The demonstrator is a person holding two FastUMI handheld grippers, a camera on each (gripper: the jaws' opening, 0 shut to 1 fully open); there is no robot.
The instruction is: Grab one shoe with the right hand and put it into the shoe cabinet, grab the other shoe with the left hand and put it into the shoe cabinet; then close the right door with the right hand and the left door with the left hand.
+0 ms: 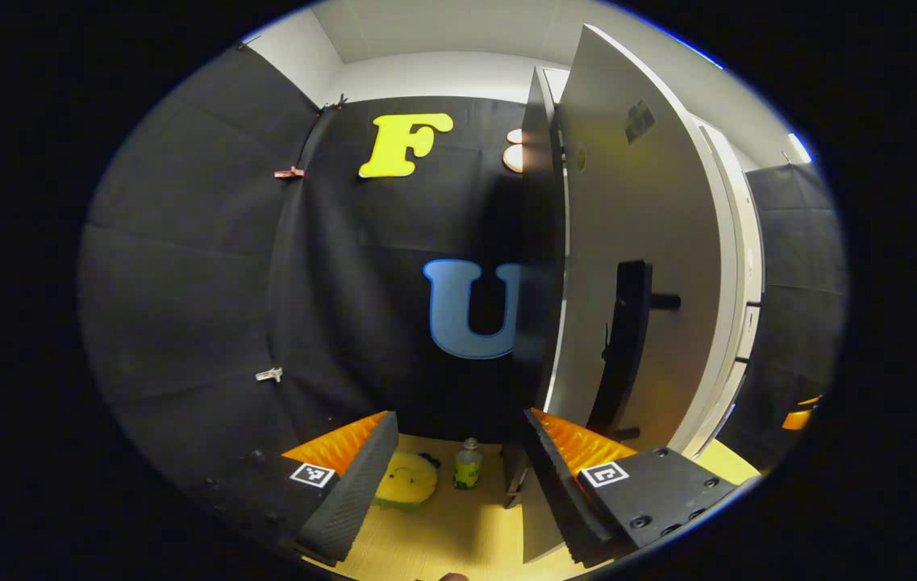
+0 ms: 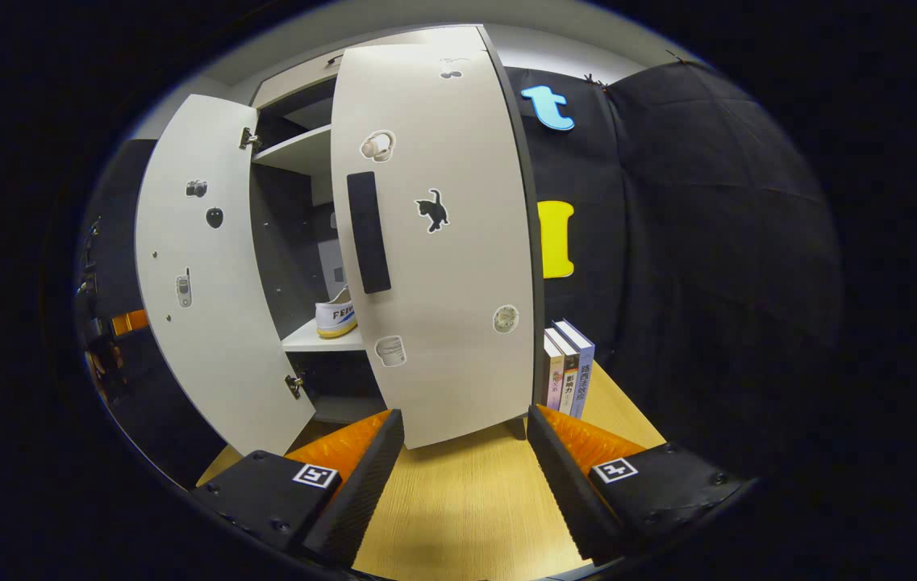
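The white shoe cabinet (image 2: 297, 153) stands with both doors swung out. Inside, a white shoe (image 2: 337, 316) with a yellow sole rests on a shelf (image 2: 317, 339). The right door (image 2: 458, 282), with a black handle (image 2: 368, 232), hangs just ahead of my right gripper (image 2: 462, 484), which is open and holds nothing. The left door (image 2: 200, 274) stands wide to the left. In the left gripper view a white door (image 1: 652, 266) with a black handle (image 1: 627, 339) rises close on the right of my left gripper (image 1: 458, 492), open and empty.
Three books (image 2: 567, 367) stand upright beside the cabinet on the wooden top (image 2: 458, 516). A yellow plush toy (image 1: 406, 482) and a small green bottle (image 1: 468, 464) sit on the wood against the black cloth wall ahead of the left gripper.
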